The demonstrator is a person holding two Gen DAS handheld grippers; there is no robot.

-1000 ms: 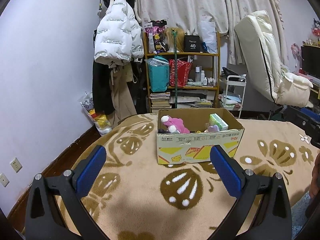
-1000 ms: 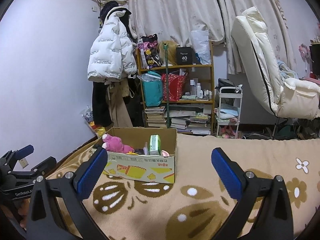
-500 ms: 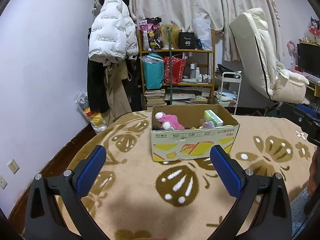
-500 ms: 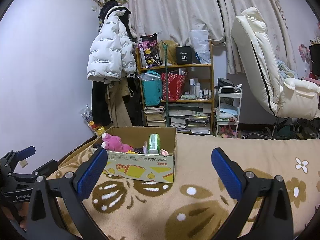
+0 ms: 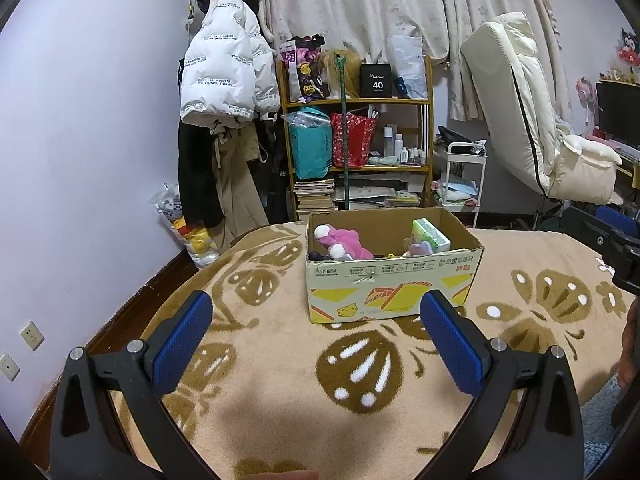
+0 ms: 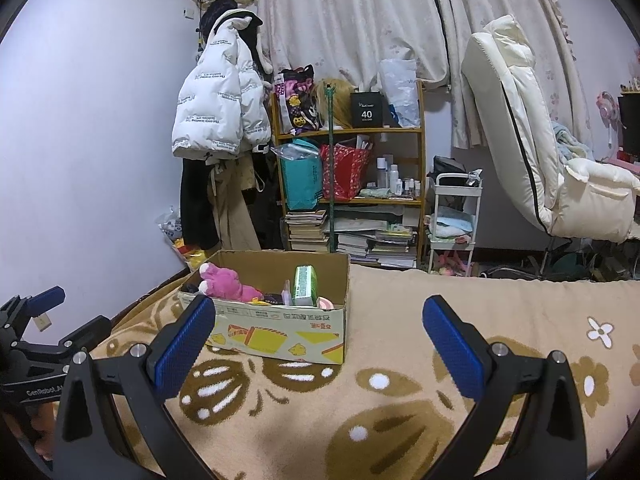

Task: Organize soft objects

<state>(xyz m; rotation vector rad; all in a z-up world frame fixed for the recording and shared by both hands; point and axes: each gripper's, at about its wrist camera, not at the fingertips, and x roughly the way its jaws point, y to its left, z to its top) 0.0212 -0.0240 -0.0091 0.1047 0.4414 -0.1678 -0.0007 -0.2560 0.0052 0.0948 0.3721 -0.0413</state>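
- The cardboard box (image 5: 394,276) is set on the patterned blanket (image 5: 280,380), far from both grippers; a pink plush toy (image 5: 342,240) is seen inside.
- The left gripper (image 5: 316,316) and right gripper (image 6: 318,320) are held wide apart, empty.
- The box is now seen slightly farther; a retreat is judged.

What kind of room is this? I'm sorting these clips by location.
Likely a lived-in bedroom: a patterned blanket covers what looks like a bed, a puffer jacket hangs on the wall, and a cluttered shelf stands before curtains.

A lived-in home bedroom: patterned blanket (image 5: 280,360) near, cluttered bookshelf (image 6: 352,184), hung jackets (image 6: 216,116) and curtains (image 6: 360,16) far.
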